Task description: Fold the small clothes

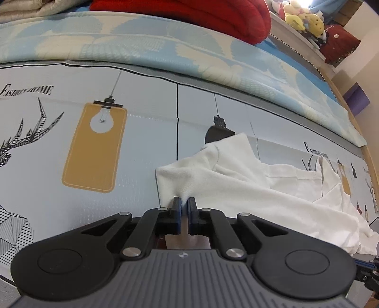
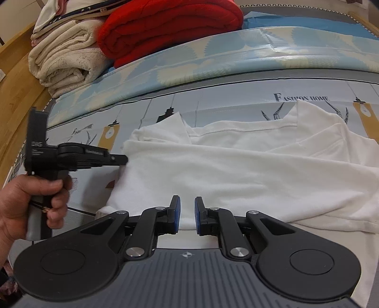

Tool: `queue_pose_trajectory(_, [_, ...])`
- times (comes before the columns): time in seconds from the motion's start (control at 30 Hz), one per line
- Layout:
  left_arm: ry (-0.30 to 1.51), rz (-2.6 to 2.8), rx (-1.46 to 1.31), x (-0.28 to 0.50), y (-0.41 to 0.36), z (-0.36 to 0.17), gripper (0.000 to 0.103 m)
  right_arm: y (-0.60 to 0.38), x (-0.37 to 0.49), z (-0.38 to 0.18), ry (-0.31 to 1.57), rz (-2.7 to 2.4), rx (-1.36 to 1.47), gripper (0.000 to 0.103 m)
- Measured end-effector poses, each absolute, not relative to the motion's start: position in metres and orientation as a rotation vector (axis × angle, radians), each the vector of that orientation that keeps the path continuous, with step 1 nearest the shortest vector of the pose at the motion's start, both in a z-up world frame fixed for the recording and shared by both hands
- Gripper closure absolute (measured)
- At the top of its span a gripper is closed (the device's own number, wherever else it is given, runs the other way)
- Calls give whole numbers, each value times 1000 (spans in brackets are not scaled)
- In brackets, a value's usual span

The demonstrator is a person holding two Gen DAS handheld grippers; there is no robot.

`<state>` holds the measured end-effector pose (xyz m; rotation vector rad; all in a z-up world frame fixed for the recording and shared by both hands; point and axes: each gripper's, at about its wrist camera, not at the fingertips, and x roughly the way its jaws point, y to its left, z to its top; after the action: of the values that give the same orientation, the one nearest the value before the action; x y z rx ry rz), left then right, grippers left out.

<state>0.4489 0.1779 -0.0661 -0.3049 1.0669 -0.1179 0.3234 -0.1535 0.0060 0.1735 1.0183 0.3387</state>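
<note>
A white T-shirt [image 2: 236,170] lies partly folded on a printed mat [image 2: 236,94]; it also shows in the left wrist view [image 1: 248,184]. My left gripper [image 1: 184,201] is shut on the shirt's left edge, with cloth pinched between its blue pads. It shows from the side in the right wrist view [image 2: 124,160], held by a hand at the shirt's left edge. My right gripper [image 2: 187,201] stands slightly open over the shirt's near hem, with white cloth showing in the gap between the pads.
The printed mat [image 1: 71,142] covers a bed with a blue patterned sheet [image 1: 142,47]. A folded red blanket [image 2: 165,26] and a cream blanket [image 2: 66,61] lie at the back. Plush toys [image 1: 300,16] sit on a ledge at the far right.
</note>
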Motion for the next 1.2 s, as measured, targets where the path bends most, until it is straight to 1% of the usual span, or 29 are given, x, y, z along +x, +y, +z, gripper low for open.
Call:
queue_pose_trajectory(0.03, [1065, -110, -315, 449, 181, -64, 102, -155, 324, 6, 1018, 334, 174, 90])
queue_pose_trajectory(0.07, [1058, -91, -327, 448, 187, -61, 103, -157, 324, 6, 1018, 328, 175, 90])
queue_pose_trajectory(0.2, [1065, -20, -380, 446, 210, -58, 103, -160, 325, 7, 1017, 319, 177, 90])
queue_pose_trajectory(0.3, [1092, -101, -390, 437, 204, -50, 102, -160, 323, 9, 1015, 326, 166, 90])
queue_pose_trajectory(0.33, [1103, -121, -380, 432, 199, -43, 101, -160, 323, 10, 1014, 327, 164, 90])
queue_pose_trajectory(0.47, [1137, -142, -322, 406, 173, -23, 87, -164, 324, 17, 1003, 322, 175, 90])
queue_pose_trajectory(0.57, [1167, -136, -162, 380, 151, -32, 87, -166, 323, 25, 981, 327, 186, 90])
queue_pose_trajectory(0.63, [1236, -81, 73, 367, 139, -58, 89, -166, 321, 26, 977, 329, 184, 90])
queue_pose_trajectory(0.67, [1238, -34, 109, 363, 142, -66, 89, -167, 320, 26, 979, 330, 181, 90])
queue_pose_trajectory(0.73, [1236, 9, 74, 363, 147, -61, 97, -171, 319, 25, 983, 314, 178, 90])
queue_pose_trajectory(0.83, [1131, -30, -80, 361, 154, -36, 96, -189, 317, 25, 982, 268, 195, 90])
queue_pose_trajectory(0.9, [1104, -68, -119, 360, 151, -30, 95, -203, 314, 26, 977, 242, 213, 90])
queue_pose_trajectory(1.0, [1137, -134, -120, 365, 141, -39, 95, -223, 309, 30, 958, 208, 220, 90])
queue_pose_trajectory(1.1, [1252, -76, -29, 372, 142, -65, 95, -246, 304, 30, 946, 165, 233, 90])
queue_pose_trajectory(1.17, [1245, -62, -36, 375, 143, -55, 95, -262, 302, 28, 944, 133, 245, 90])
queue_pose_trajectory(1.2, [1210, -40, -15, 376, 143, -47, 95, -271, 300, 27, 942, 114, 252, 90])
